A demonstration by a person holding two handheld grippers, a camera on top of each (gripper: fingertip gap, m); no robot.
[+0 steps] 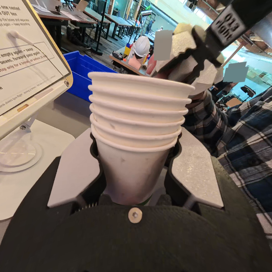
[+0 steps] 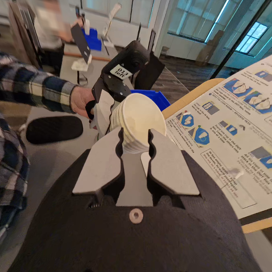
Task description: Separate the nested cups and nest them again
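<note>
A stack of several nested white paper cups (image 1: 135, 117) fills the middle of the left wrist view. My left gripper (image 1: 136, 133) is shut on it, with both pads pressed on the outermost cup's body just under its rim. In the right wrist view the stack (image 2: 136, 117) tilts with its mouth toward me. My right gripper (image 2: 135, 131) straddles the lower part of the rims: one finger (image 2: 160, 154) reaches into the top cup's mouth and the other (image 2: 106, 154) lies outside the rims. The jaws stand narrowly apart and I see no pinch. The right gripper also shows in the left wrist view (image 1: 181, 78), at the top cup's far rim.
A blue bin (image 1: 82, 73) stands behind the stack and also shows in the right wrist view (image 2: 154, 97). An instruction board (image 2: 220, 139) on a white stand (image 1: 22, 154) is close beside the cups. A plaid sleeve (image 1: 235, 132) and a black pad (image 2: 54, 129) lie nearby.
</note>
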